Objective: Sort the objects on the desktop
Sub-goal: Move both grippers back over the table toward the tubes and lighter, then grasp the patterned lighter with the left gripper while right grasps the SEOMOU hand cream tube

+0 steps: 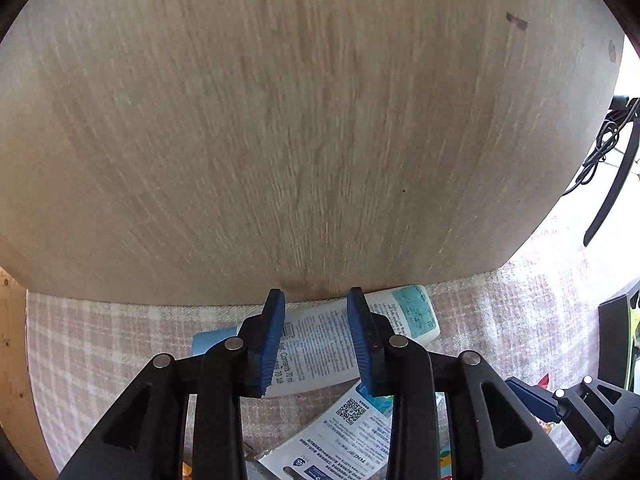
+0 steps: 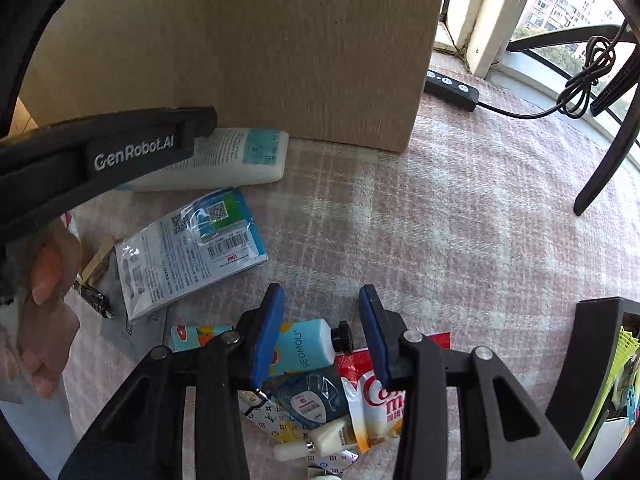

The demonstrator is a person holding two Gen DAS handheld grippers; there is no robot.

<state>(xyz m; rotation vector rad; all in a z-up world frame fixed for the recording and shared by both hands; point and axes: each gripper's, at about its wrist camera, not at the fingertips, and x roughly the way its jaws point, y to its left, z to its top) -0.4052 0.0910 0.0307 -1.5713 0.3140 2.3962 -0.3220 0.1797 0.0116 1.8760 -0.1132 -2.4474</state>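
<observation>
In the left wrist view my left gripper (image 1: 316, 296) points down over a white printed tube (image 1: 320, 344) that lies on the plaid cloth against a tall wooden box (image 1: 280, 120). Its blue pads stand apart above the tube, not pressing on it. The tube (image 2: 224, 156) shows again in the right wrist view, under the left tool's black body (image 2: 120, 148). My right gripper (image 2: 320, 294) is open above a heap: a light blue bottle (image 2: 304, 344) with a black cap, a dark blue sachet (image 2: 312, 396) and a red-and-white sachet (image 2: 380, 400). A flat QR-code packet (image 2: 192, 248) lies between tube and heap.
A black controller (image 2: 452, 86) with a cable lies behind the box by the window. A black curved leg (image 2: 608, 152) stands at right, a black organizer (image 2: 592, 360) at lower right. A small padlock (image 2: 94, 298) and a person's hand (image 2: 44, 280) are at left.
</observation>
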